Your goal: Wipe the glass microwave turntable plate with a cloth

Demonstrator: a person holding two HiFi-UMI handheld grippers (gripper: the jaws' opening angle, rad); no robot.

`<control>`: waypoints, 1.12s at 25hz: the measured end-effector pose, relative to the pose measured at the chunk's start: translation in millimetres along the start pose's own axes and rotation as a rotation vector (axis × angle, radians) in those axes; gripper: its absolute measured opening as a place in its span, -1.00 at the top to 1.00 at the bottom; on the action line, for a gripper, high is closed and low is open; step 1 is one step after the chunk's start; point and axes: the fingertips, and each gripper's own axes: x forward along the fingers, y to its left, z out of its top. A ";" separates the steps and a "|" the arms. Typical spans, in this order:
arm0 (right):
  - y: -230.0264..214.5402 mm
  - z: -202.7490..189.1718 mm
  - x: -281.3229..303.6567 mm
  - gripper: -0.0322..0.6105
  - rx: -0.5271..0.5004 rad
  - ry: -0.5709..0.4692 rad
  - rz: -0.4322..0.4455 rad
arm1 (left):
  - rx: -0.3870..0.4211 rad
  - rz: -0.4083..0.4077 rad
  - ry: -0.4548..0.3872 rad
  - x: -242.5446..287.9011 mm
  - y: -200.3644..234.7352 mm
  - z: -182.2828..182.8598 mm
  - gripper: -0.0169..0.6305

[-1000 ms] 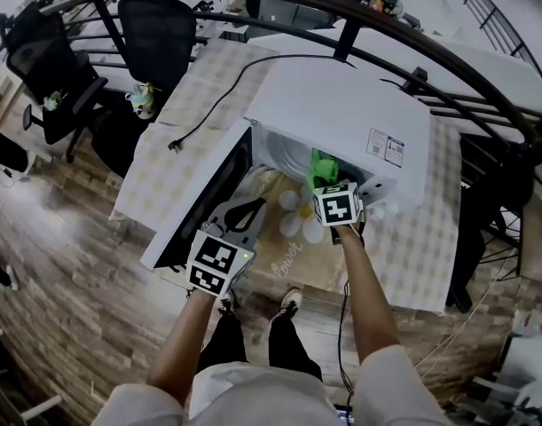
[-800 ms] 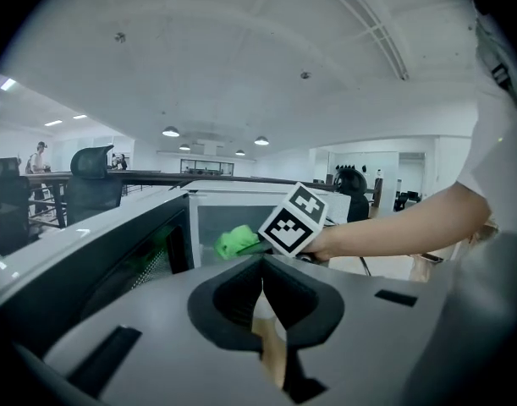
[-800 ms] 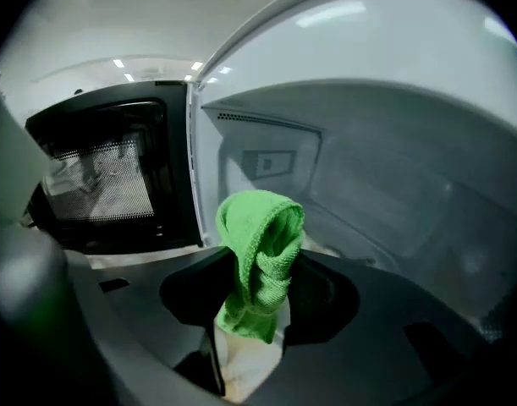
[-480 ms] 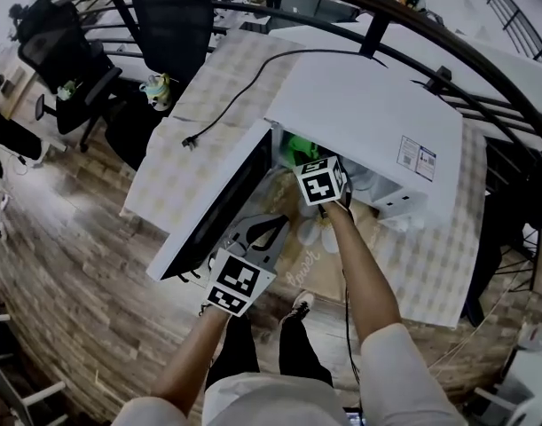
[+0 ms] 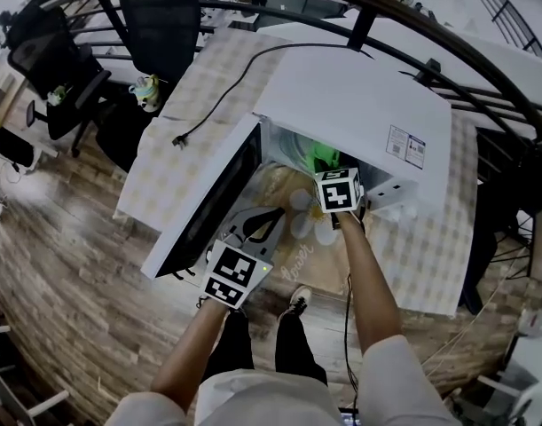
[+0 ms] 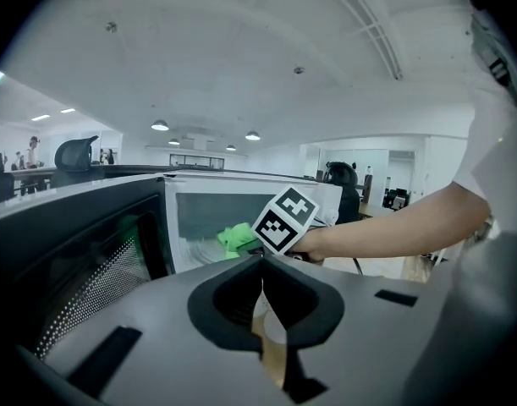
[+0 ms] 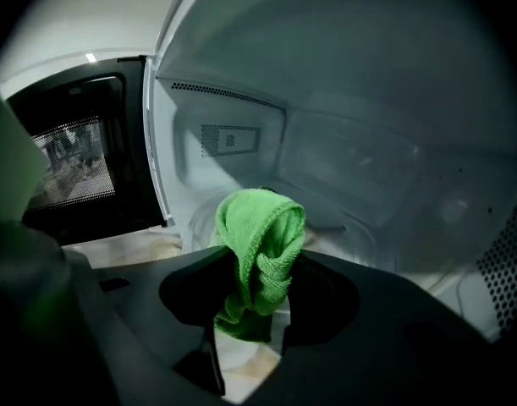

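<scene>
Your right gripper (image 7: 251,332), clamping the green cloth (image 7: 260,244), has the glass turntable plate (image 7: 347,227) just ahead and below; your closed, empty left gripper (image 6: 262,311) hangs farther back.

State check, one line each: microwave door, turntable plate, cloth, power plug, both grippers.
microwave door: open, swung out to the left.
turntable plate: inside the cavity; whether the cloth touches it can't be told.
cloth: bunched, pinched between jaws.
power plug: loose on the tablecloth, not in a socket.
left gripper: shut, empty, outside the oven.
right gripper: shut on the cloth.
</scene>
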 end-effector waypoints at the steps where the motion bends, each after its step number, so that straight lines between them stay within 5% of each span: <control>1: -2.3 -5.1 -5.3 0.32 0.008 0.003 -0.003 | 0.005 -0.009 -0.001 0.1 -2.7 0.9 0.89; 13: -25.1 -48.0 -56.7 0.31 -0.012 0.069 -0.060 | 0.017 -0.078 -0.031 2.8 -16.9 20.4 0.89; 28: 71.6 44.1 19.3 0.32 -0.113 -0.063 0.155 | -0.034 -0.007 0.023 3.7 6.2 -13.5 0.89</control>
